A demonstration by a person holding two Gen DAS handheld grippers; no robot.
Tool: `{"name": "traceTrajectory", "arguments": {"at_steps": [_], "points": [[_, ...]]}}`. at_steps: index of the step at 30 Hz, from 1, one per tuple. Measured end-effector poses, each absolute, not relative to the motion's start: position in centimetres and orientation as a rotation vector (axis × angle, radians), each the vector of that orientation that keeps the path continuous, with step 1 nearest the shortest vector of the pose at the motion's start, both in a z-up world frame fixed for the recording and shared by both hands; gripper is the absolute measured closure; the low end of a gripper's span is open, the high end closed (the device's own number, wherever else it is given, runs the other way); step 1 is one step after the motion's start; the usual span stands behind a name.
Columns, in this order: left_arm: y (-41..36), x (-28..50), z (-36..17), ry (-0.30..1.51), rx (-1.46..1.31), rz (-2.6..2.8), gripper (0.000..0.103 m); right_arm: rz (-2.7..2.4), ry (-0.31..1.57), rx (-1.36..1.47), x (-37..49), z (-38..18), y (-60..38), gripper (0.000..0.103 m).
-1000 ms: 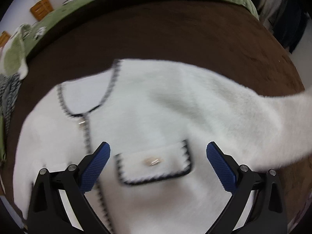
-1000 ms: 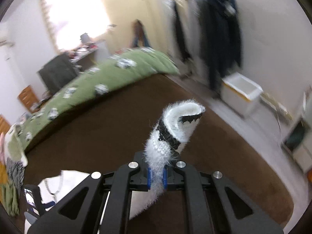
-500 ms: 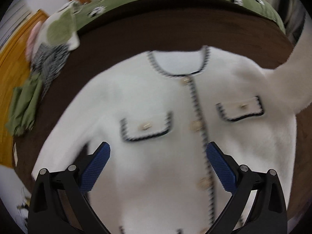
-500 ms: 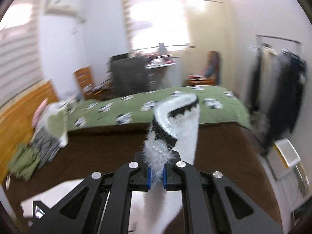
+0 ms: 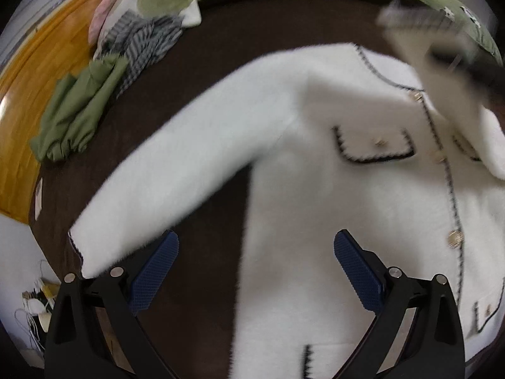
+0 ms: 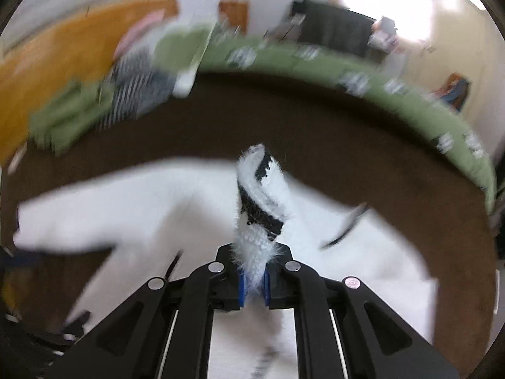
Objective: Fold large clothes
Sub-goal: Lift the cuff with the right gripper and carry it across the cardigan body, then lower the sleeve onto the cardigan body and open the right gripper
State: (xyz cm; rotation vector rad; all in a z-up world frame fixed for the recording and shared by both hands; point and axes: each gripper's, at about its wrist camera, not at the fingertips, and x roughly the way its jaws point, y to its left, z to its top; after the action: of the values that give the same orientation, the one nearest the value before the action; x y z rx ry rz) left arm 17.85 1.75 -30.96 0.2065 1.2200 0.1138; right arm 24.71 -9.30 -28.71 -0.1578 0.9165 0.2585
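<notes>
1. Cardigan, white and fuzzy with black trim, is lying face up on the brown blanket, spreading across most of the bed.
2. Its free sleeve is stretching out flat at an angle, away from the body, with the trimmed cuff ending just beside the left gripper.
3. That gripper is hovering over the gap between sleeve and body, its jaws standing wide apart with nothing between the blue pads.
4. A chest pocket edged in black is showing near the buttoned front, and gold buttons are running down the placket.
5. The right gripper is pinching the other cuff, its jaws clamped tight on the fluffy fabric, which is sticking up between them.
6. From the left wrist view, that lifted sleeve is crossing above the neckline as a blur at the upper right.
7. Beyond the blanket, a green quilt with black-and-white patches is lying along the far side.
8. A heap of clothes, green and striped, is sitting by the wooden headboard, well apart from the cardigan.
9. The right wrist view is heavily blurred, so room details behind the bed are hard to make out.
</notes>
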Motion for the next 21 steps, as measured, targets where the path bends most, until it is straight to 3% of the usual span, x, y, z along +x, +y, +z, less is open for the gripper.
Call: {"name": "traceTrajectory", "arguments": {"at_steps": [5,11,12,15,18,21], "points": [[4.0,17.5,-33.0,1.247,0.171,0.117,0.006,0.246,1.063,-0.11,25.1,-35.5,-7.2,0.094],[5.2,17.2,-34.5,1.268,0.144,0.114,0.006,0.252,1.107,0.027,25.8,-36.7,-8.5,0.09],[5.3,17.2,-34.6,1.27,0.139,0.116,0.006,0.26,1.114,0.023,25.8,-36.6,-8.3,0.087],[5.5,17.4,-34.4,1.271,0.129,0.118,0.006,0.307,1.134,0.045,26.2,-36.5,-7.9,0.066],[5.4,18.1,-33.0,1.249,0.13,0.118,0.006,0.321,1.119,0.124,25.8,-34.4,-8.6,0.062],[4.9,19.0,-31.3,1.215,0.13,0.11,0.006,0.288,1.049,0.186,24.6,-30.6,-10.8,0.047]]}}
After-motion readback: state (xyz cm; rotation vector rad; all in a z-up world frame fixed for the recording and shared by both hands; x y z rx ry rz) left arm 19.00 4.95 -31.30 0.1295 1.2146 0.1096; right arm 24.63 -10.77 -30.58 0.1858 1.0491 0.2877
